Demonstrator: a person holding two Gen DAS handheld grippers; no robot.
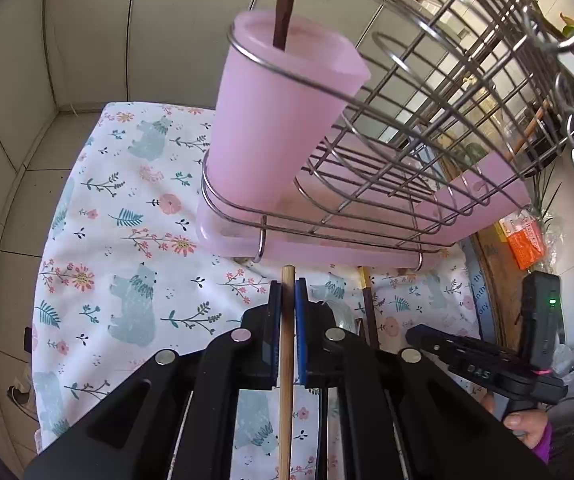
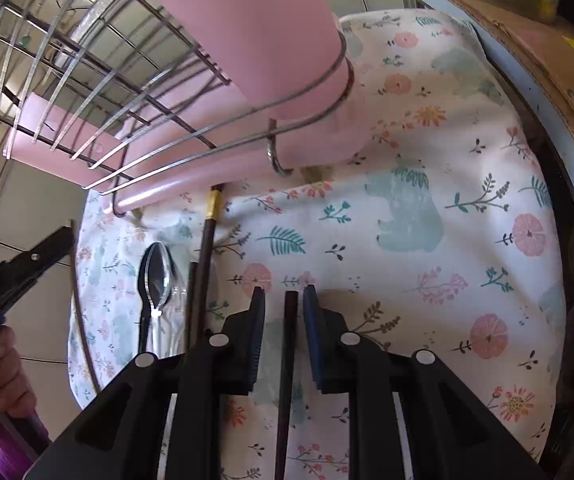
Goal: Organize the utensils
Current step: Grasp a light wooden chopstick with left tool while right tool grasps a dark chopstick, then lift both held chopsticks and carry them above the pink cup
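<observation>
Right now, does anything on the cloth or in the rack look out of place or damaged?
Nothing damaged or spilled. A dark chopstick with a gold band and clear plastic spoons lie loose on the floral cloth, outside the pink cup.

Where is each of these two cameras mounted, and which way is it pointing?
Left wrist view: rides on the left claw, looking along it, down at the pink cup in the wire rack; its pads pinch a light wooden chopstick.
Right wrist view: rides on the right claw, looking down at the floral cloth; a dark chopstick lies between its pads.
Shared: rack, cup, cloth, and each other's claw.
</observation>
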